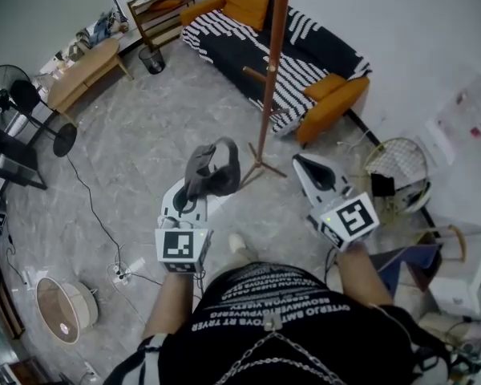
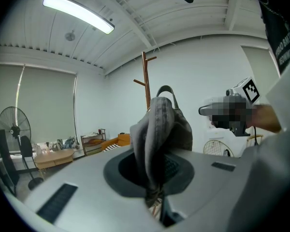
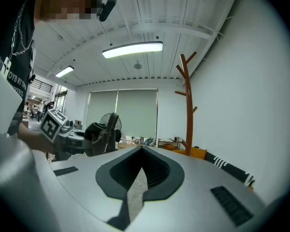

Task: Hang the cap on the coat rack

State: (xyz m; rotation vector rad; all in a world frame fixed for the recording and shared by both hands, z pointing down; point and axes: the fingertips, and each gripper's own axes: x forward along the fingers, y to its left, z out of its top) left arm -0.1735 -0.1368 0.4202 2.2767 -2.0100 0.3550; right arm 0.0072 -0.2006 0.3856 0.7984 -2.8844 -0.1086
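Though near coat rack (image 1: 270, 70), cap (image 1: 212, 168) apart

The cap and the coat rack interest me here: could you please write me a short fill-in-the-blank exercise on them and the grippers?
1. Of the left gripper and the right gripper, the one shut on the grey cap is the ___ one.
2. The other gripper's jaws are together with ___ between them.
3. The striped sofa behind the brown coat rack has ___ cushions.

Missing words: left; nothing; orange.
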